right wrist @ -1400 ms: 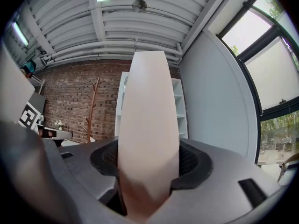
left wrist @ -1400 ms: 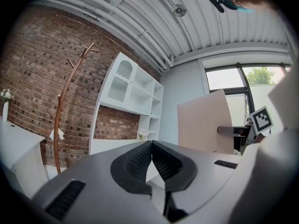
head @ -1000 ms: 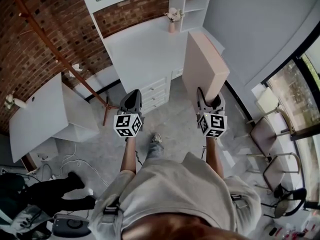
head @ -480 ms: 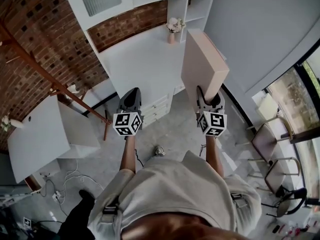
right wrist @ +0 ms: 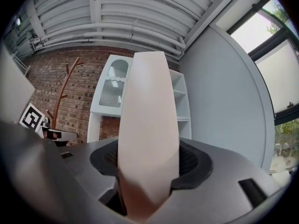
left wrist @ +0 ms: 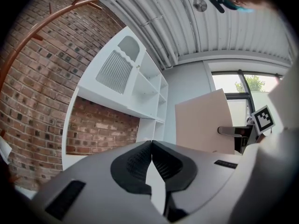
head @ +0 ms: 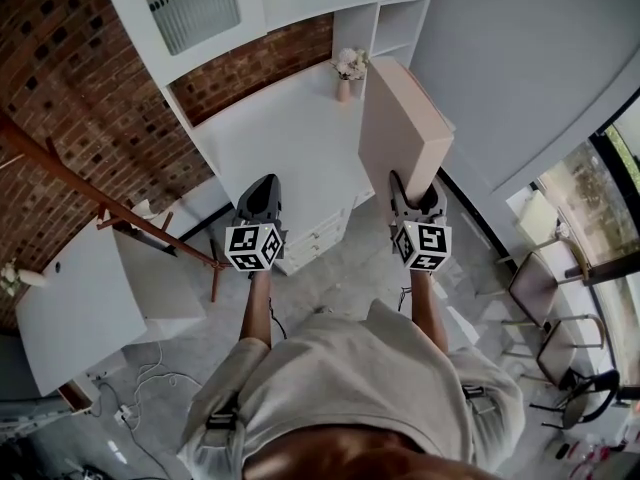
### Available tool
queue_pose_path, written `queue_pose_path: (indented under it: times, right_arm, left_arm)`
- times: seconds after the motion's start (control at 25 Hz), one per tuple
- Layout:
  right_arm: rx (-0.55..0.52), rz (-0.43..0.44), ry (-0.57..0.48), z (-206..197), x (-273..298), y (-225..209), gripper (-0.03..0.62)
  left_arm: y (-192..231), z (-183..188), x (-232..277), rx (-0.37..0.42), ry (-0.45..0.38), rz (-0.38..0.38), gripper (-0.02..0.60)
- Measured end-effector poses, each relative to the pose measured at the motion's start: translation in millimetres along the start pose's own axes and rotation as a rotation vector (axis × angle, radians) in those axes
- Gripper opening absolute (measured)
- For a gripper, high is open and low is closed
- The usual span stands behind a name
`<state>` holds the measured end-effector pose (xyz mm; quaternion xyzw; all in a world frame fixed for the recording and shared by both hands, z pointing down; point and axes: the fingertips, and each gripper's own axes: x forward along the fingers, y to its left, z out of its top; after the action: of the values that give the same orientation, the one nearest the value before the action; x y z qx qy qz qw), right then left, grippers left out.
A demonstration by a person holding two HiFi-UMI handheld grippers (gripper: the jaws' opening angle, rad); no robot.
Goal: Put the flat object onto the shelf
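Grips the flat object (head: 402,118), a pale pink board-like box, by its lower end in the right hand-held gripper (head: 414,190), with the pads pressed on its two broad faces. Carries it on edge, rising up and forward from the jaws. Probably does so because a pinch across the thin side is the only one these jaws can span, and because a tall, thin piece slides into an opening edge-first. Shows in the right gripper view as a tall pale slab filling the gap between the pads, lined up with the white unit behind it.

Leaves the left hand-held gripper (head: 262,186) clenched on nothing, its jaws meeting tip to tip in its own view. Holds it level beside the right one and well clear of the box, perhaps as a spare support in case the box tips.

Holds the object in the air towards the right end of the white desk (head: 270,138), resting on nothing. Brings its top edge near the open compartments of the shelf (head: 398,13), just right of the small vase of flowers (head: 346,68). Not yet on the shelf, so this looks like the approach.

Calls for care, because a grip at one end only lets the tall part swing or slip. Looks close enough to the vase to knock it with a swing to the left.
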<state>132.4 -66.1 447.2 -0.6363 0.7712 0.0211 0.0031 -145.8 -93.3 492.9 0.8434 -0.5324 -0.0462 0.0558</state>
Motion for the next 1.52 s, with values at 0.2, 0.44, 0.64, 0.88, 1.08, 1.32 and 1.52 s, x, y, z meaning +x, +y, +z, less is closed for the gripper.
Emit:
queue_pose_path:
  times: [0.2, 0.44, 0.64, 0.88, 1.08, 1.32, 1.52]
  right_arm:
    - [0.000, -0.012, 0.022, -10.3, 8.2, 3.3, 0.285]
    - [0.012, -0.023, 0.044, -20.6, 2.3, 1.4, 0.285]
    - [0.021, -0.021, 0.049, -24.7, 1.2, 3.3, 0.287]
    - [0.017, -0.010, 0.044, -26.6, 8.7, 3.7, 0.287]
    - [0.012, 0.000, 0.046, -30.8, 27.8, -2.7, 0.287]
    - [0.017, 0.000, 0.047, -35.0, 68.4, -24.5, 0.287]
    - [0.018, 0.005, 0.038, -31.8, 117.0, -52.6, 0.287]
  left_arm:
    - [8.4, -11.1, 8.8, -0.016, 0.018, -0.010, 0.017]
    - [5.8, -21.8, 3.7, -0.024, 0.040, -0.012, 0.016]
    - [10.9, -27.5, -4.0, -0.028, 0.049, 0.006, 0.017]
    - [13.8, -30.2, 2.8, -0.031, 0.045, 0.015, 0.017]
    - [16.3, -34.0, 23.9, -0.030, 0.051, 0.013, 0.017]
    - [24.1, -32.3, 70.3, -0.022, 0.050, 0.012, 0.017]
    - [30.8, -21.4, 123.4, -0.005, 0.044, 0.017, 0.016]
